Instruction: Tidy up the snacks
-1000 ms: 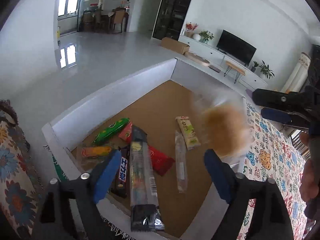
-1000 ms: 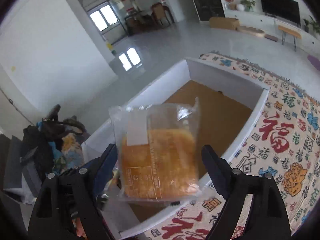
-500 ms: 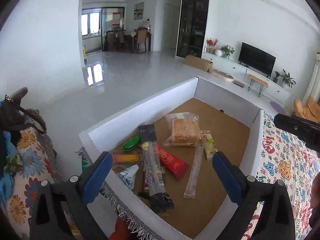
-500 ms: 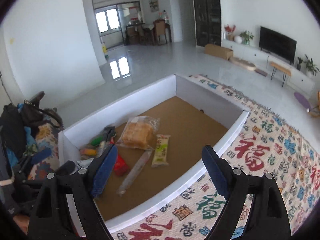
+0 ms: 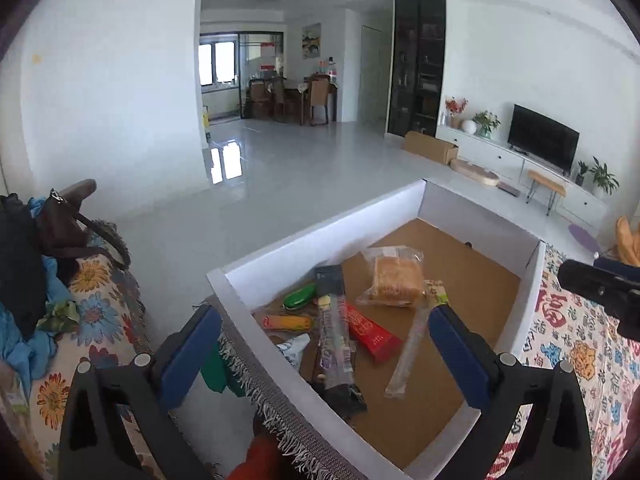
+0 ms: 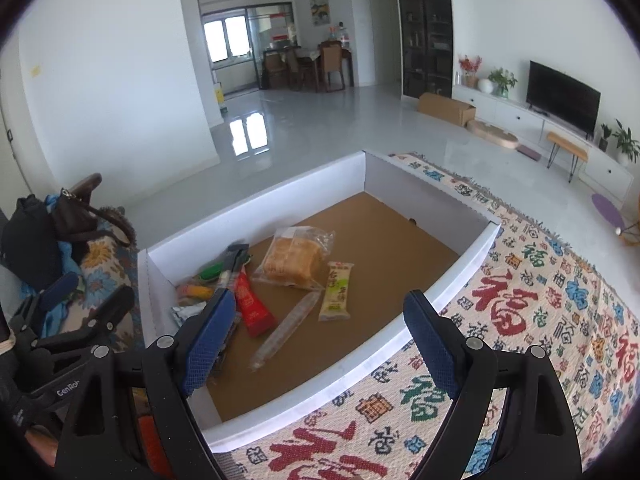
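A second ago the clear-wrapped bread packet hung between the right tool's pads above the box; it now lies flat on the box floor, and both tools have drawn back and up so the whole box shows. The worktop is covered by a woven cloth (image 6: 520, 320) with a fringed edge, cream with red, blue and green characters. On it sits the box (image 6: 256, 204), a wide, shallow rectangle of white card walls with a plain brown cardboard floor. The snacks are gathered toward its left end. The bread packet (image 6: 294, 258), a squarish golden slab in crinkled clear film, lies near the middle of the floor. Just right of it is a flat pale green and yellow bar (image 6: 337, 292). Below that runs a long, narrow clear stick packet (image 6: 286, 330), lying at a slant. Left of it is a glossy red wrapper (image 6: 252, 308), then a long dark-ended strip pack (image 5: 334, 332), a small orange packet (image 5: 286, 323) and a green rounded packet (image 5: 299, 295) near the wall. The left tool (image 5: 324, 360) has its blue textured pads spread very wide and opening, with nothing between them. The right tool (image 6: 316, 340) stands likewise wide apart and empty.
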Available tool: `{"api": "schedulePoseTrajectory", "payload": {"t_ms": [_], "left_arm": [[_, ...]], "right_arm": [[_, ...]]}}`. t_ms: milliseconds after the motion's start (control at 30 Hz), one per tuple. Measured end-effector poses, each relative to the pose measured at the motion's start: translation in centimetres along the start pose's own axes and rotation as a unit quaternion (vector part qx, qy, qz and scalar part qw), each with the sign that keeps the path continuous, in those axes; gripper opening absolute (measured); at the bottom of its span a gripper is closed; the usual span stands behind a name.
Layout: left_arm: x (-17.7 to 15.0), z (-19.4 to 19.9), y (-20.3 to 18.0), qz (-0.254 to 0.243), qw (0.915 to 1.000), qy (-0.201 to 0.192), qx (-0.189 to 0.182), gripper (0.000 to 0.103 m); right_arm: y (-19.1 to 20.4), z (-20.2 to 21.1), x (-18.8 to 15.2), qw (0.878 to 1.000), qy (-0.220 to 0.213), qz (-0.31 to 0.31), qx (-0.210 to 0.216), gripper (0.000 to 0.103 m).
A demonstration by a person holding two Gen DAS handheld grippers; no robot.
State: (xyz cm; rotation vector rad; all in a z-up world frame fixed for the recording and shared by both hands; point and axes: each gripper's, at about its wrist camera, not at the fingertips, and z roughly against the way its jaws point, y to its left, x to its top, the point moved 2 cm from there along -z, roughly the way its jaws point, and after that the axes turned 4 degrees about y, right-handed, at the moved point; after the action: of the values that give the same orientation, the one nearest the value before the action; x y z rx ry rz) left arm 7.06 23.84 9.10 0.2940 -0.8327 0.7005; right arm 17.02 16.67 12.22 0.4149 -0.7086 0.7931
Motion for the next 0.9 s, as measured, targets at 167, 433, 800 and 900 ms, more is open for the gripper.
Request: {"api": "schedulePoseTrajectory", "payload": {"t_ms": [167,433,800,900], "left_arm": [[-0.2,-0.6,-1.1,-0.042,0.9991,0.011,0.004,0.103],[-0.1,-1.3,-0.9,-0.044,0.9985,0.029,-0.017,0.103],[-0.3,-2.2,-1.5,-0.084,0.9954,0.044,-0.01,0.103],[-0.4,-2.3,-1.8,-0.092,0.9948,0.042,-0.016,0.103]], "right_arm": [[0.2,-0.1,0.0,1.0,0.009,0.009,-0.008,0.088],[0.5,-0.8,-0.3,0.999,0.025,0.017,-0.011,0.088],[1.5,-1.9,-0.1,0.999,0.038,0.03,-0.017,0.088],[1.6,-2.2,-0.2,0.999,0.041,0.031,-0.019,0.088]]}}
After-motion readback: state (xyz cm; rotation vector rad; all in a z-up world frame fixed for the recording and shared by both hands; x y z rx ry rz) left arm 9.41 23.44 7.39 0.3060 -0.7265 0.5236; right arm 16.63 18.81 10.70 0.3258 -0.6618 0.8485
